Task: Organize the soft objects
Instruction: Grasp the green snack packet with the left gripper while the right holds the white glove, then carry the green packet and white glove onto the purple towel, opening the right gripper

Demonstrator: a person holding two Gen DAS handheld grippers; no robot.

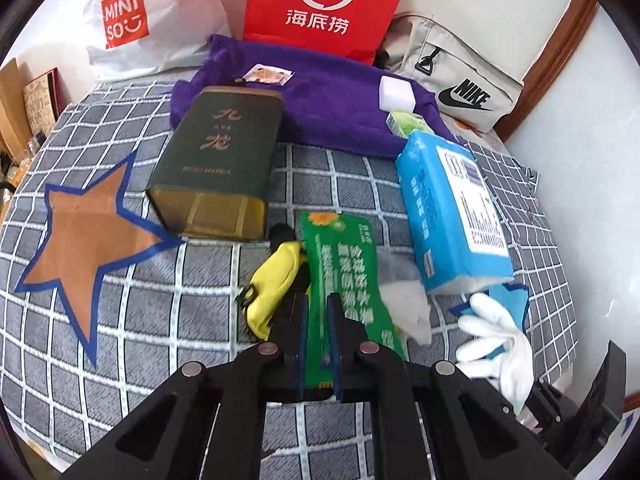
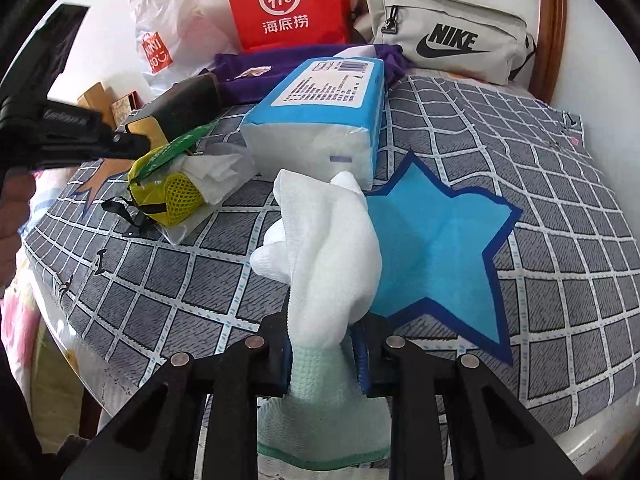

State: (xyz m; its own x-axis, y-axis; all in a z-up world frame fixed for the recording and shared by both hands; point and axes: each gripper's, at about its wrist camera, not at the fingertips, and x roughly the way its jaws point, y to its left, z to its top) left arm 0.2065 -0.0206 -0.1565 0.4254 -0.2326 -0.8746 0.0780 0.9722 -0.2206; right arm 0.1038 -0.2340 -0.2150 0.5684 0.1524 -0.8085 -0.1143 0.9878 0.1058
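The left gripper (image 1: 318,312) is closed on the green packet (image 1: 344,264); the right gripper (image 2: 320,344) is clamped on the white glove (image 2: 328,248).

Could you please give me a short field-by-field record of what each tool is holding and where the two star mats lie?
left tool: shut on green packet
right tool: shut on white glove, near its cuff
orange star mat: flat on checked sheet, beside dark green tin
blue star mat: flat on sheet, partly under glove
tissue pack: behind glove
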